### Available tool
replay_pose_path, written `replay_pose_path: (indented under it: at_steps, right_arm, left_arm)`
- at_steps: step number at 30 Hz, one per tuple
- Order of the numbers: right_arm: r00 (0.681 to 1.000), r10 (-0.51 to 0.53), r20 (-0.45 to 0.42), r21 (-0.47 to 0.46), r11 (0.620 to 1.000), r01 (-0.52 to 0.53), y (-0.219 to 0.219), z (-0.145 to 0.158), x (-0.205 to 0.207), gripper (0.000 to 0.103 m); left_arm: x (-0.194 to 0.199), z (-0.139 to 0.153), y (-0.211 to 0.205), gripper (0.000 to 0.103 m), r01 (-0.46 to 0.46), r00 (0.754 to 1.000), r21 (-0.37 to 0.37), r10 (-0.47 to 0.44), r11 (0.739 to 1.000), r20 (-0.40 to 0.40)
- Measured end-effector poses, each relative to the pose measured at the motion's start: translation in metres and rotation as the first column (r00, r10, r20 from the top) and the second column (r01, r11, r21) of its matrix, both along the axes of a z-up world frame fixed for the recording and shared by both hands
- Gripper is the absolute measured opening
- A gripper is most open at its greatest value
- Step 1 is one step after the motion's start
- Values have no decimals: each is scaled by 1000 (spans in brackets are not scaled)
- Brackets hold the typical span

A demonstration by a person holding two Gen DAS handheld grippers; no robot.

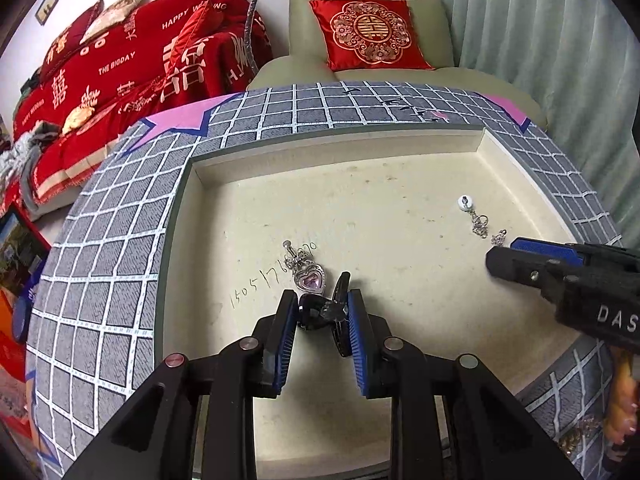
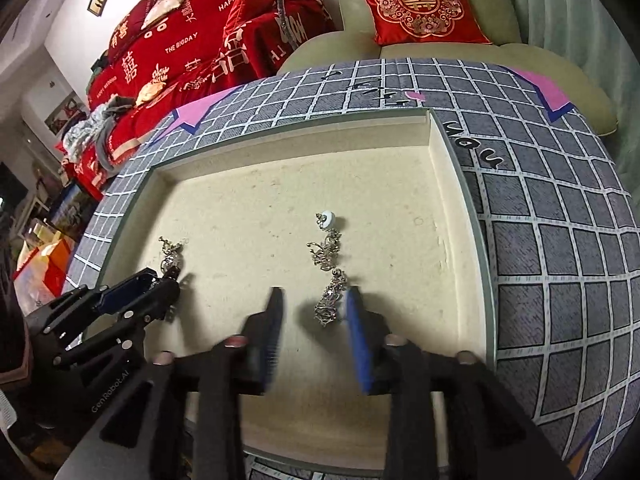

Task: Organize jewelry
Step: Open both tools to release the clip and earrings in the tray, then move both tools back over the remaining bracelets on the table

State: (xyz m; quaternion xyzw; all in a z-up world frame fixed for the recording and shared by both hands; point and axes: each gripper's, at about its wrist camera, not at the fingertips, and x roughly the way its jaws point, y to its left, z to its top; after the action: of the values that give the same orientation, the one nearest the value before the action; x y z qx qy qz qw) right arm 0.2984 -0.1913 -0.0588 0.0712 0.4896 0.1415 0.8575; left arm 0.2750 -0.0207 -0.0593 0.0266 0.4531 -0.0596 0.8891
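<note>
Cream tray (image 1: 248, 380) on a checked tablecloth (image 1: 104, 248), two earrings inside.

Left gripper (image 1: 322, 312) pinches a dark piece below the heart earring (image 1: 310, 276); right gripper (image 2: 314, 308) gapes around the chain earring (image 2: 330, 272) at 12 o'clock. Off-centre closing could flick the chain aside.

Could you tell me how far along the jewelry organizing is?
Early, it seems. Nothing looks sorted: the heart earring and the long silver earring lie loose in the cream tray. The left hand-held gripper is closed on a dark piece by the heart; the right hand-held gripper straddles the long one, open. Both remain.
</note>
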Motion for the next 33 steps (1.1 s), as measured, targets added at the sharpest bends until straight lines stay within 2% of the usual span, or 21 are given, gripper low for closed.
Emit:
replay_pose_path:
  at_steps: [8,9,10,11,12,20,22,24,26,28,29,33]
  right_arm:
    - [999,-37,14,108,994,36,-14,12,-5,43]
    - [999,-43,21,112,993,40,-15,15,-7,43]
    - [998,-48,26,116,992,45,-17,18,-8,43]
    - [998,-55,31,129,990,51,-19,22,-10,43]
    - [998,-60,33,137,989,55,-21,23,-11,43]
    - [994,-102,27,189,977,95,-37,36,-21,44]
    - [994,-106,26,202,974,99,-41,39,-26,56]
    - [994,-107,30,221,970,98,-44,43,-32,74]
    - [994,-106,35,239,966,95,-46,48,-39,81]
    - [993,-111,40,258,961,97,-49,54,-48,83]
    - [993,-112,42,262,960,98,-50,57,-52,87]
    - [991,-114,69,267,959,92,-54,68,-70,87]
  left_arm:
    - [-3,5,1,35,4,1000,-6,-4,1000,13]
    - [-3,6,1,41,4,1000,-5,-4,1000,15]
    - [-3,7,2,77,1,1000,-4,-1,1000,16]
    - [-4,7,3,98,-9,1000,-4,9,1000,23]
    - [-7,11,4,103,-29,998,0,29,1000,52]
    - [-18,34,4,103,-15,995,-10,16,1000,103]
    - [-24,40,5,103,-10,993,-15,11,1000,120]
    - [-34,46,7,103,1,991,-21,2,1000,136]
    - [-43,51,9,103,6,989,-25,-2,1000,147]
    - [-54,55,13,103,14,988,-38,-8,999,154]
    - [-59,58,15,103,16,988,-44,-9,999,156]
    - [-81,62,20,103,28,989,-43,-21,999,146]
